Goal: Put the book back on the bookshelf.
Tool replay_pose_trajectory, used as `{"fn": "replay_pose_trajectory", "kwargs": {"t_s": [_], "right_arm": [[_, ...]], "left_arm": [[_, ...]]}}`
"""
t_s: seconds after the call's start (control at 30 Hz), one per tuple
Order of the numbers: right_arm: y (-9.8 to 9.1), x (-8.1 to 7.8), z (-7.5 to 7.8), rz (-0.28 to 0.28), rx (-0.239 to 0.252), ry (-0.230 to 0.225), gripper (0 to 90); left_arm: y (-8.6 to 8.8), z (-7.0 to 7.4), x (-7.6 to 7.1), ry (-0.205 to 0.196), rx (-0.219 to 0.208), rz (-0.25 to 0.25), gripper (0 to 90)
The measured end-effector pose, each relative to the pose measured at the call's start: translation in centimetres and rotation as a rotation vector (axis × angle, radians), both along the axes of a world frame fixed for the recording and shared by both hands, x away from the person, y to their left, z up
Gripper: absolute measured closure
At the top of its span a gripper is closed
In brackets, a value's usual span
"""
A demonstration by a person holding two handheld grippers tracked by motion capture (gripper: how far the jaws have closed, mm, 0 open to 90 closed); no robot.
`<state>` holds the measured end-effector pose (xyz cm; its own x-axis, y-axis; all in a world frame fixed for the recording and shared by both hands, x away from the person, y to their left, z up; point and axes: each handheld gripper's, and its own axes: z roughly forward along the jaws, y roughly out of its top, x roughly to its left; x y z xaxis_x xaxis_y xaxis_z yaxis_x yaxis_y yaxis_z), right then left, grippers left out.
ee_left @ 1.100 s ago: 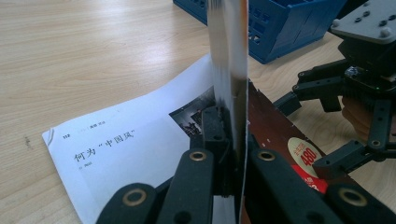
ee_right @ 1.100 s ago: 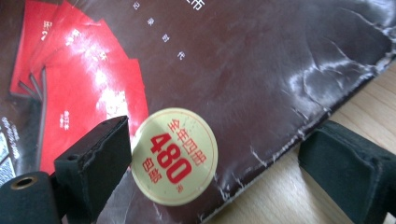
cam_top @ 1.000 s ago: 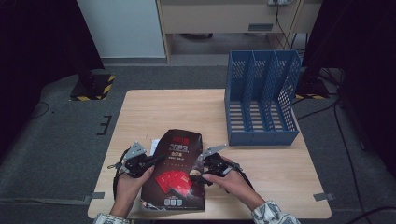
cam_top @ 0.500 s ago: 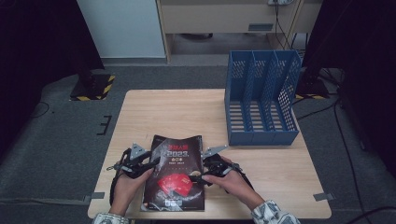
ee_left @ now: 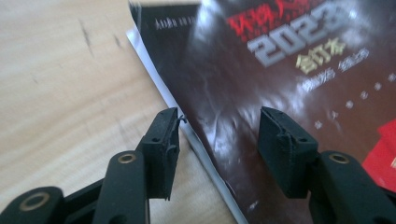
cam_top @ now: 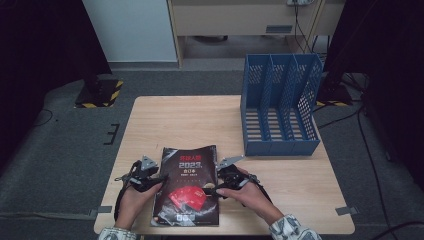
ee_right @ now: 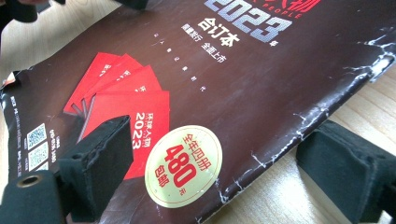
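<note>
A thick dark magazine [cam_top: 187,195] with red cards and "2023" on its cover lies flat near the table's front edge. My left gripper [cam_top: 158,180] is at its left edge. In the left gripper view the gripper [ee_left: 219,135] is open and its jaws have just been opening. One jaw is over bare wood, the other over the magazine [ee_left: 289,70], and neither pad presses on it. My right gripper [cam_top: 214,190] is at the right edge. In the right gripper view the gripper [ee_right: 219,133] stands open astride the worn spine of the magazine [ee_right: 243,79], one jaw over the cover, the other beside the edge.
A blue file holder [cam_top: 280,107] with three upright slots stands at the table's back right, a short way beyond the right hand. Bare wooden table [cam_top: 185,120] stretches behind the magazine. Dark floor and cables surround the table.
The magazine was tilted up off the table between both grippers; it now lies flat. The left hand has sunk slightly with it.
</note>
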<state>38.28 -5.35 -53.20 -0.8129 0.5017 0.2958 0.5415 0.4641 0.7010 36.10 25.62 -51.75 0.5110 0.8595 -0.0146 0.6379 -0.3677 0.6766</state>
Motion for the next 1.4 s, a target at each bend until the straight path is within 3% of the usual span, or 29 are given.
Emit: {"fn": "replay_pose_trajectory", "kwargs": {"t_s": [0.23,0.47,0.87,0.93,1.2,1.4], "right_arm": [[-0.1,0.3,0.1,-0.016,0.007,0.002,22.3],[0.7,0.4,0.6,-0.018,0.032,-0.003,25.5],[3.1,0.8,0.7,-0.016,-0.005,0.028,26.6],[3.5,0.9,0.7,-0.016,-0.018,0.019,31.2],[4.4,1.1,0.7,-0.012,-0.045,0.024,35.8],[4.5,1.2,0.9,-0.034,-0.082,0.01,50.2]], "left_arm": [[0.1,-0.2,0.1,0.027,-0.034,0.003,50.4],[0.3,-0.3,0.1,0.031,-0.041,0.004,50.3],[0.4,-0.4,0.3,0.041,-0.056,0.005,50.2],[0.4,-0.4,0.3,0.041,-0.056,0.005,49.8],[0.3,-0.3,0.3,0.045,-0.053,0.001,48.1],[0.3,-0.3,0.4,0.049,-0.06,0.003,48.1]]}}
